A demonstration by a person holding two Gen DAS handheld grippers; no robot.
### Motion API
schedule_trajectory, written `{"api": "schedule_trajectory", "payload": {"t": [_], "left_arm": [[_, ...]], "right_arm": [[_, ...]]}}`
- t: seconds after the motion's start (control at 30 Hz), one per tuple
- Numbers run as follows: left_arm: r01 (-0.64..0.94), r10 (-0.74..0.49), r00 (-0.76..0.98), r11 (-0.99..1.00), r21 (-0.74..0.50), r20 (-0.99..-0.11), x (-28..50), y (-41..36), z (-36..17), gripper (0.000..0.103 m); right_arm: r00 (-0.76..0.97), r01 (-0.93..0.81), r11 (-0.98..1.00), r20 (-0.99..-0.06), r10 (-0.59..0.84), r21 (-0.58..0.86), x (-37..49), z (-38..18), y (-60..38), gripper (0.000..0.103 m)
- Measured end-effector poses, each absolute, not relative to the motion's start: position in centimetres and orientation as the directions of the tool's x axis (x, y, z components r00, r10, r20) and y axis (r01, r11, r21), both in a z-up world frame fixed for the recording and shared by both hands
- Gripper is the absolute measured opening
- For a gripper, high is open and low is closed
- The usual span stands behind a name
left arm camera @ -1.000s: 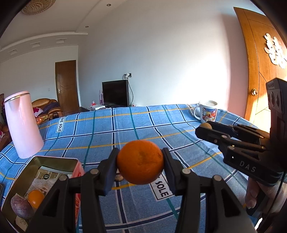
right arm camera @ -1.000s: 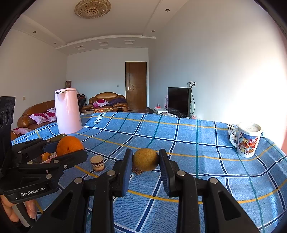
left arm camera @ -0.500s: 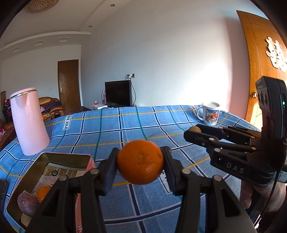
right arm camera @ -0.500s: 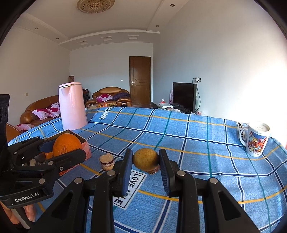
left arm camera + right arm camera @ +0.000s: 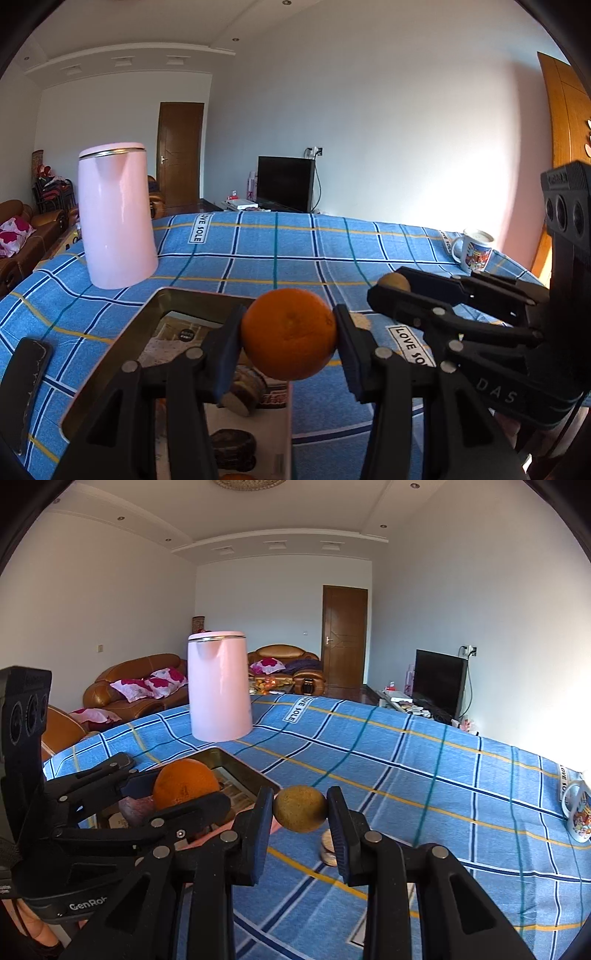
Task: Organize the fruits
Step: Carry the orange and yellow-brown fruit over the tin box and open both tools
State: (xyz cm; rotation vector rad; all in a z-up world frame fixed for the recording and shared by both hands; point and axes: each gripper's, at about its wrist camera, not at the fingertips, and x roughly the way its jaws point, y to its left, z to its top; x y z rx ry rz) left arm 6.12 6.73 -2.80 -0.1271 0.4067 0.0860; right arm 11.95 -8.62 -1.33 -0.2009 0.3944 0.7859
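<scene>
1. The left gripper (image 5: 289,341) is clamped on an orange (image 5: 290,334), held in the air over the right edge of a metal tray (image 5: 110,360).
2. The right gripper (image 5: 300,814) is clamped on a brownish-yellow fruit (image 5: 301,808), held above the tablecloth (image 5: 424,775) just right of the tray.
3. Dark fruits (image 5: 232,448) lie in the tray.
4. A pink kettle (image 5: 116,218) stands beyond the tray; a mug (image 5: 474,249) sits at the table's far right corner.

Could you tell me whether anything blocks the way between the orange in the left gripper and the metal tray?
Nothing visible does. The orange is held at the tray edge; fruit already lies inside, but open space shows beside it.
</scene>
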Motion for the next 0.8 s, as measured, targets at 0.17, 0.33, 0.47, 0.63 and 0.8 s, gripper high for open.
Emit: {"api": "schedule_trajectory", "payload": {"t": [0.17,0.33,0.47,0.63,0.8], "left_arm": [[-0.178,0.105,0.905,0.974,-0.142,-0.413,5.2,10.5,-3.0,0.049],[-0.219,0.127,0.889,0.962,-0.163,-0.44,4.3,12.6,-3.9,0.049],[-0.218,0.124,0.881,0.963,-0.159,-0.457,4.2,12.7,-4.6,0.049],[-0.227,0.13,0.872,0.961,-0.156,-0.472,4.0,13.0,-5.0,0.05],[-0.244,0.149,0.876,0.958,-0.154,-0.458,3.6,13.0,-4.7,0.059]], "right_arm": [[0.581,-0.767,0.642,-0.453,0.676,-0.026,11.0,-2.0,-5.5,0.032],[0.54,-0.8,0.599,-0.493,0.682,-0.048,10.2,-3.3,-2.9,0.032],[0.514,-0.818,0.573,-0.52,0.682,-0.057,9.7,-4.1,-1.4,0.032],[0.484,-0.839,0.539,-0.56,0.673,-0.076,9.1,-4.8,-0.1,0.032],[0.455,-0.852,0.52,-0.582,0.674,-0.064,9.1,-5.0,0.1,0.042]]}}
